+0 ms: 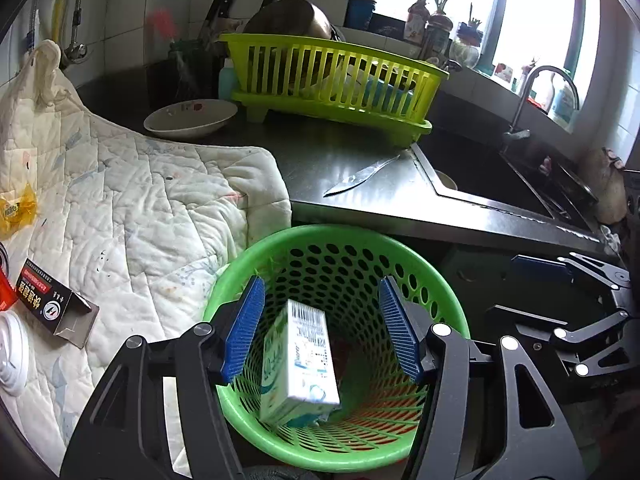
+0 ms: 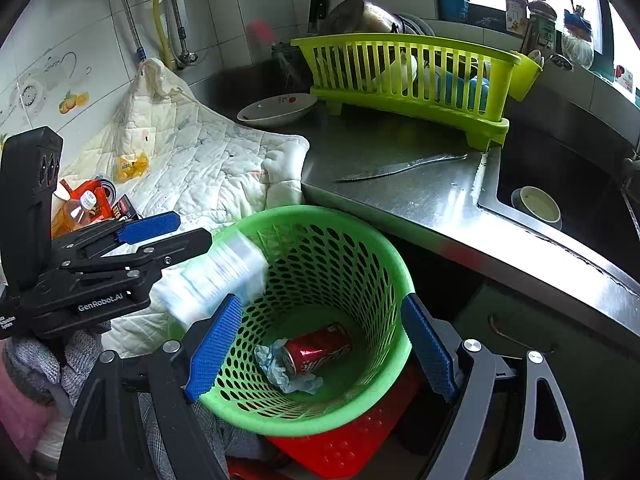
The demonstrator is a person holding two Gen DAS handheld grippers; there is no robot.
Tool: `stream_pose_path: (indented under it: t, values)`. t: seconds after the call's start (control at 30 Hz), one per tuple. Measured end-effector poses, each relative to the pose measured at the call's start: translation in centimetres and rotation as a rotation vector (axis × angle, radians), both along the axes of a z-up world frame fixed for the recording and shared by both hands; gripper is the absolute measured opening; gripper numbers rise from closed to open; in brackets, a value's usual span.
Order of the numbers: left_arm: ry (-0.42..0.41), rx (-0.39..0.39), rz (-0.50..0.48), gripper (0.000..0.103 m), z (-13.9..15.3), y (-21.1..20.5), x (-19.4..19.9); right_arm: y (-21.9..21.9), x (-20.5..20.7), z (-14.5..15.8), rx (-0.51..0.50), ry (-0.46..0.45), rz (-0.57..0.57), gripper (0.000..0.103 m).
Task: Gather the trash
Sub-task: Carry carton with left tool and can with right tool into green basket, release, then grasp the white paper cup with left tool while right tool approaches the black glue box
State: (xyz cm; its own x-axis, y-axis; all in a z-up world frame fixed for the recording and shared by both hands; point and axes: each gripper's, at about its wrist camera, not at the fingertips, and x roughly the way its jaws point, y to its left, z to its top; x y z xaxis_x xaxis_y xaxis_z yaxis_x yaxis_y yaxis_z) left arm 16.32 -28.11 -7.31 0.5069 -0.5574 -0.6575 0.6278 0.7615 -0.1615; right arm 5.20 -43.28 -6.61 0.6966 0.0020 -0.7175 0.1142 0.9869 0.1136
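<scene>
L hand-held gripper (image 1: 320, 328) stood spread above the green basket (image 1: 448, 312); the white carton (image 1: 298, 364) hung between the pads w/o contact, long axis approx. vertical, dropping into the basket. R hand-held gripper (image 2: 320, 344) was spread and empty, at the basket rim. Remaining trash, e.g. black box (image 1: 52, 304), lay on the quilt (image 1: 140, 208) left of the L unit, which was nearer. Carton blurred in right-wrist view; red can (image 2: 316, 350) partly visible.

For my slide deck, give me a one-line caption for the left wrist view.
Open left hand-held gripper over the green basket, white-and-green carton between its pads.
</scene>
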Motion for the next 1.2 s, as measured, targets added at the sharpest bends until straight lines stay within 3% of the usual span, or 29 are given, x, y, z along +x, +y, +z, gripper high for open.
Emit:
stream_pose_path:
  t: [0.27,0.53,1.03,1.2]
  values:
    - [-0.035,0.002,0.027,0.061,1.4,2.5,-1.1,1.3,0.4,0.3,0.001,-0.008,0.028,0.079]
    - [-0.075,0.018,0.108,0.061,2.8,7.8,-2.0,4.7,2.0,0.7,0.003,-0.014,0.104,0.079]
    - [-0.187,0.052,0.369,0.061,6.9,20.9,-1.5,13.1,5.1,1.9,-0.007,-0.031,0.276,0.08]
    - [-0.227,0.094,0.46,0.071,8.2,25.2,-0.1,15.8,5.9,2.2,-0.006,-0.031,0.322,0.08]
